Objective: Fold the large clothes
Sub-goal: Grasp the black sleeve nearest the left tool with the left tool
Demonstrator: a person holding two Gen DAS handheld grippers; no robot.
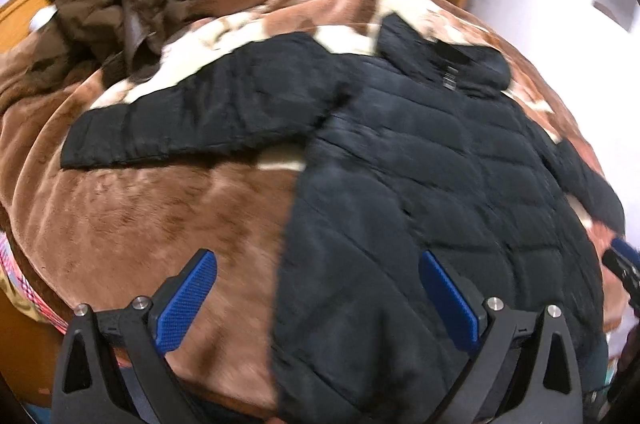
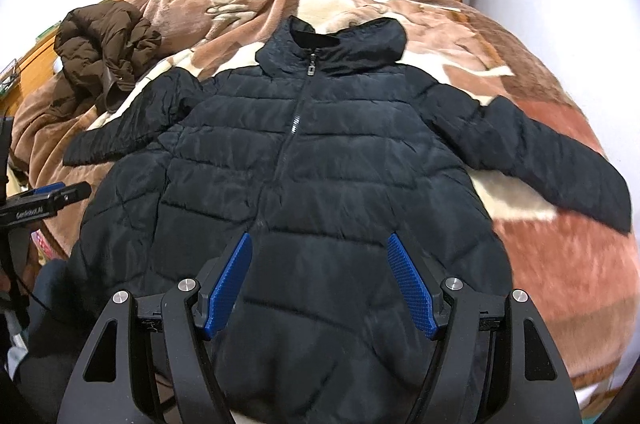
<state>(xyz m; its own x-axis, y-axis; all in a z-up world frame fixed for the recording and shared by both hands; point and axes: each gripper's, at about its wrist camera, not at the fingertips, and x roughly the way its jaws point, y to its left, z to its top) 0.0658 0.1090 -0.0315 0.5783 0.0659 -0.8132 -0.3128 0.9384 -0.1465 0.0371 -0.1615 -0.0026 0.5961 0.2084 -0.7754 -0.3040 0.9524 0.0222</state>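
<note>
Folding has not been begun, as far as can be judged: the black puffer jacket (image 2: 320,160) is laid flat and face up on the plush blanket (image 2: 560,264), zipped, with both sleeves spread outward and the hood open at twelve o'clock. No fold is seen in body or sleeves, so every fold is left to be made, and a crumpled brown puffer jacket (image 2: 104,52) is waiting at ten o'clock, untouched.

Nearest in the right wrist view, the right gripper (image 2: 320,288) is held wide over the hem at six o'clock, nothing between its blue pads. In the left wrist view the left gripper (image 1: 318,300) is likewise spread wide and empty, poised above the jacket's side edge where black fabric meets brown blanket.

Only the right wrist view gives the whole garment: the zipper (image 2: 298,120), both sleeves, and the left gripper entering at nine o'clock. The left wrist view, blurred, shows one outstretched sleeve (image 1: 192,128) in full towards ten o'clock, while the other sleeve is seen only obliquely at three o'clock
</note>
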